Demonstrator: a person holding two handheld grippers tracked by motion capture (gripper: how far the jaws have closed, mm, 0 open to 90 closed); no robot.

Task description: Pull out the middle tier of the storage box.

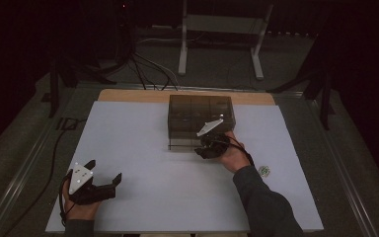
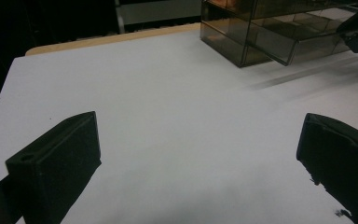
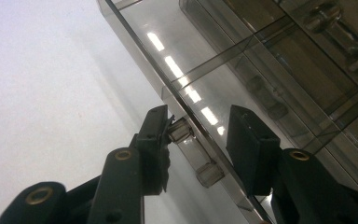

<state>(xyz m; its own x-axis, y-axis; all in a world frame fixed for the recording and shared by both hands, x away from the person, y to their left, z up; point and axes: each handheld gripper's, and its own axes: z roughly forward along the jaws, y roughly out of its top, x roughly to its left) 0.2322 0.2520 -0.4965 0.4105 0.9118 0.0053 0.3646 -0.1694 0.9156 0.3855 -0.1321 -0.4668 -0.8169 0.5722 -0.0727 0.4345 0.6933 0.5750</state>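
A smoky transparent drawer box [image 1: 200, 114] stands at the far middle of the white table top [image 1: 143, 143]. Its lowest drawer [image 1: 185, 144] is pulled out a little toward the person. In the right gripper view, the clear handle [image 3: 192, 151] of this drawer lies between the jaws of the right gripper [image 3: 196, 140]. One jaw touches the end of the handle; the other jaw stands narrowly apart from it, on the far side of the drawer's front wall. The left gripper [image 1: 102, 174] rests near the front left corner of the table, well apart from the box, with its jaws wide and nothing between them.
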